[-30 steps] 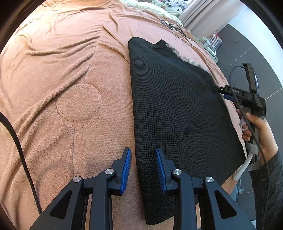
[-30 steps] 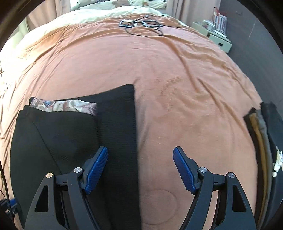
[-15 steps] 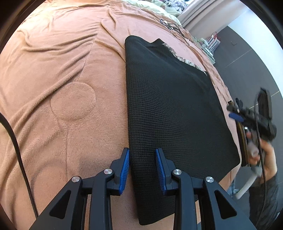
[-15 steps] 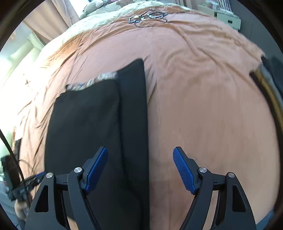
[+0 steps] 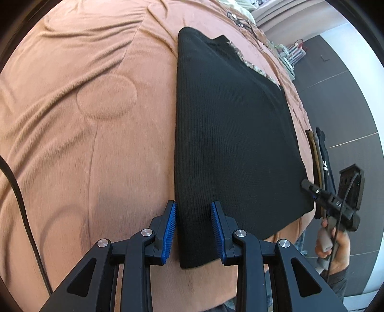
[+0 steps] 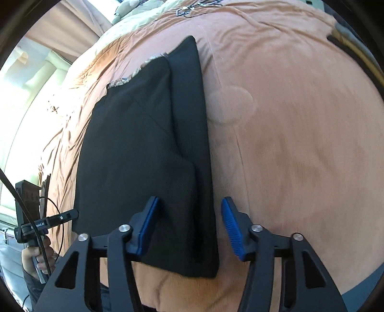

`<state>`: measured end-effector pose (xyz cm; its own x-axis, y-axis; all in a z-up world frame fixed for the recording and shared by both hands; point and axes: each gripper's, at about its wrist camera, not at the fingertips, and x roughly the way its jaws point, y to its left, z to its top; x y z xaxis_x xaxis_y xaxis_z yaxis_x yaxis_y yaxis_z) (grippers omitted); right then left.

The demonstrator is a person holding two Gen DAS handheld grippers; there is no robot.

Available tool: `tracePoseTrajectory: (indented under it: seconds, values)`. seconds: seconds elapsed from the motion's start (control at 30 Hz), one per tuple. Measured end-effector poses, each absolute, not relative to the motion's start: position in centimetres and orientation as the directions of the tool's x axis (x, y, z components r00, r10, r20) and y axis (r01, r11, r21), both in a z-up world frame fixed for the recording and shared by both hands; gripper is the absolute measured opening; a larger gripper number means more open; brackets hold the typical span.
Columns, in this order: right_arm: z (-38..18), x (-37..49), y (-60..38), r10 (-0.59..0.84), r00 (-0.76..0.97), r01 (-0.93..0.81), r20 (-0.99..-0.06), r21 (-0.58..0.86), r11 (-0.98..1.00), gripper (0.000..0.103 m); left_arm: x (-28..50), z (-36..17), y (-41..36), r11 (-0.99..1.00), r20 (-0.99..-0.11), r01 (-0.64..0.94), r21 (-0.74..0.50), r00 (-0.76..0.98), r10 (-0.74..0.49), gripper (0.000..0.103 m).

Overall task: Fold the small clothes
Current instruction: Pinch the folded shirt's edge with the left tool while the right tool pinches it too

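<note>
A black knit garment lies flat and folded lengthwise on the brown blanket; it also shows in the right wrist view, with a patterned lining peeking out at its far end. My left gripper is open, its blue pads straddling the garment's near left corner. My right gripper is open wide, its pads straddling the garment's near right corner. Each gripper also shows in the other's view, at the garment's other near corner: the right one and the left one.
A stack of folded clothes lies at the bed's right edge. Cables lie on the far part of the blanket. A black cable trails over the bed at the left. Dark wall and shelf stand beyond the bed.
Both grippers have drawn back toward the near edge of the garment. The right gripper swung left, so the garment's near right corner now sits between its pads.
</note>
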<state>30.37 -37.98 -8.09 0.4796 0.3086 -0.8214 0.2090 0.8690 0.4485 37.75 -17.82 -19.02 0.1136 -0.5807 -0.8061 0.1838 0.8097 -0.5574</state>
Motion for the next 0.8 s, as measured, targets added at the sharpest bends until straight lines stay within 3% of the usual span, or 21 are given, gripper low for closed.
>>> tracePoseTrajectory:
  seconds: [0.27, 0.43, 0.63, 0.8]
  values:
    - [-8.9, 26.8, -39.0, 0.346, 0.529, 0.248, -0.775, 0.531, 0.81, 0.039, 36.1, -19.2, -17.7, 0.806, -0.805, 0.167, -0.568, 0.089, -0.586, 0.03]
    - [-9.6, 25.4, -39.4, 0.37, 0.562, 0.267, -0.739, 0.586, 0.765, 0.016, 35.8, -19.4, -17.5, 0.801, -0.797, 0.139, -0.583, 0.094, -0.596, 0.03]
    - [-9.5, 24.2, -38.5, 0.364, 0.582, 0.26, -0.727, 0.591, 0.764, 0.009, 35.7, -19.5, -16.9, 0.784, -0.778, 0.106, -0.612, 0.101, -0.62, 0.008]
    - [-9.3, 23.3, -37.3, 0.387, 0.583, 0.243, -0.714, 0.608, 0.755, 0.009, 35.7, -18.3, -16.1, 0.776, -0.766, 0.116, -0.62, 0.125, -0.63, 0.007]
